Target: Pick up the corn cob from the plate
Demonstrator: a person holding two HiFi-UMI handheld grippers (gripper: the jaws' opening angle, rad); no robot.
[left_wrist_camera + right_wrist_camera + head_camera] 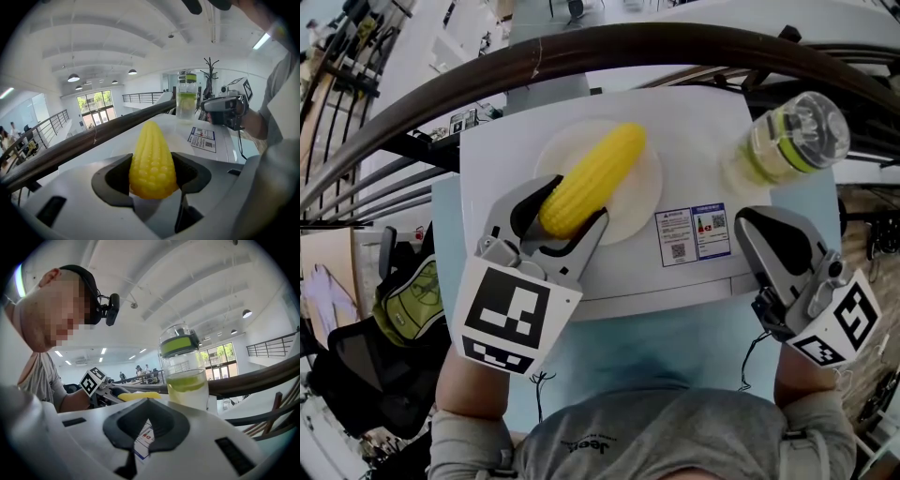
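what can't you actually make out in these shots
- Near rim of the plate: head view, covered by the left gripper and the corn cob.
- Whether the corn cob rests on the plate: head view looks from above; in the left gripper view the gripper's body hides its underside.
- Print on the label: too small in the head view; mostly behind the right gripper in its own view.
- Base of the bottle: right gripper view, behind that gripper.

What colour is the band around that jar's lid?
Bright green. The lid band shows best in the right gripper view.

The corn cob (595,178) lies on the plate (639,202). The bottle (787,141) stands right of it. Both are on the table (492,178).
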